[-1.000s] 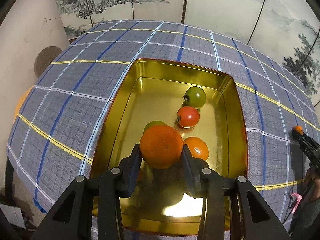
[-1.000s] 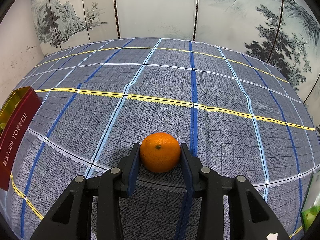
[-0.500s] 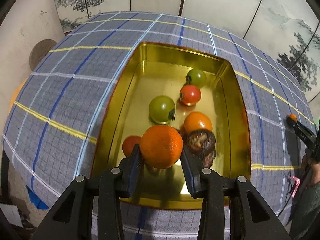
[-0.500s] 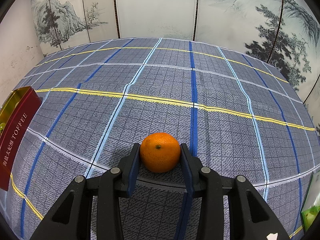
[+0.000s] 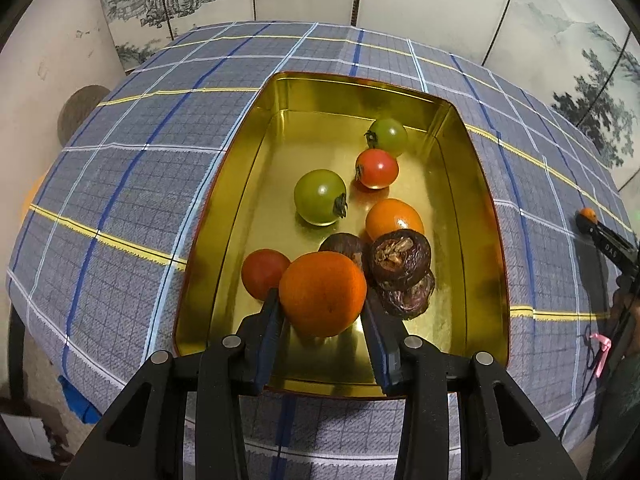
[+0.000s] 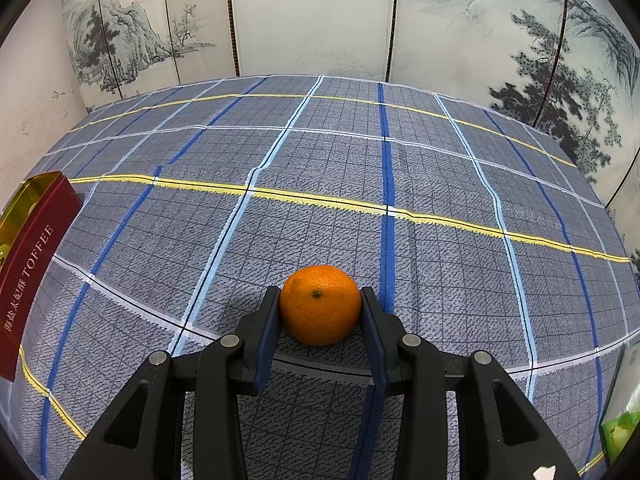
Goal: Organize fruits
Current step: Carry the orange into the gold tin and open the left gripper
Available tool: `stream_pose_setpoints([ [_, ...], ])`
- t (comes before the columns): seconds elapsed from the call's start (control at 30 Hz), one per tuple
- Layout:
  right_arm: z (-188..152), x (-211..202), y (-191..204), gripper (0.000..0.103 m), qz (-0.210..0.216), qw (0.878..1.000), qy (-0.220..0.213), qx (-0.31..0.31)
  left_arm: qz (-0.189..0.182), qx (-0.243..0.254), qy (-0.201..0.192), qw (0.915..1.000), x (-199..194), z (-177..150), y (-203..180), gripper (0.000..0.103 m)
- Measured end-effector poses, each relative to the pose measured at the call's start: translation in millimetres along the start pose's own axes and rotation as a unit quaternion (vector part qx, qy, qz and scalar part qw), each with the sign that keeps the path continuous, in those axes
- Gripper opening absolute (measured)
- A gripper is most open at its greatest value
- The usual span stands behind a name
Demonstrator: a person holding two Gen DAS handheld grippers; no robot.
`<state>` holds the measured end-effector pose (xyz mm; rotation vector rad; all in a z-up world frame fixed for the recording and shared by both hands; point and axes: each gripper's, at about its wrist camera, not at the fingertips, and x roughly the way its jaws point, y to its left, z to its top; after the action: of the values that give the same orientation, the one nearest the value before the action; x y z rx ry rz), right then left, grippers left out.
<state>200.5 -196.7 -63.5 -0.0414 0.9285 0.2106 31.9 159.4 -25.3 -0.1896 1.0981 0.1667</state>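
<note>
The left gripper pointed steeply down over the near end of a gold tin, pinching an orange between its blue pads above the tin's floor. Only the left wrist view showed the tin's inside: two green tomatoes, two red tomatoes, a smaller orange fruit and dark brown, wrinkled fruits clustered just beside the held orange. At that view's right edge the right gripper appeared small, well apart from the tin, with orange at its tip. The right wrist view showed that gripper angled down at the desk, clamped on a mandarin resting on the checked cloth. Only there did the tin's red outer wall, lettered TOFFEE, show at the far left.
</note>
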Motion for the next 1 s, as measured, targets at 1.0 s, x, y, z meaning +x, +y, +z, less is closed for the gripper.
stream_pose_setpoints([
  [1.0, -0.2, -0.4, -0.5, 0.036, 0.0, 1.0, 0.0, 0.001, 0.015, 0.016, -0.01, 0.9997, 4.5, -6.2, -4.5, 0.044],
])
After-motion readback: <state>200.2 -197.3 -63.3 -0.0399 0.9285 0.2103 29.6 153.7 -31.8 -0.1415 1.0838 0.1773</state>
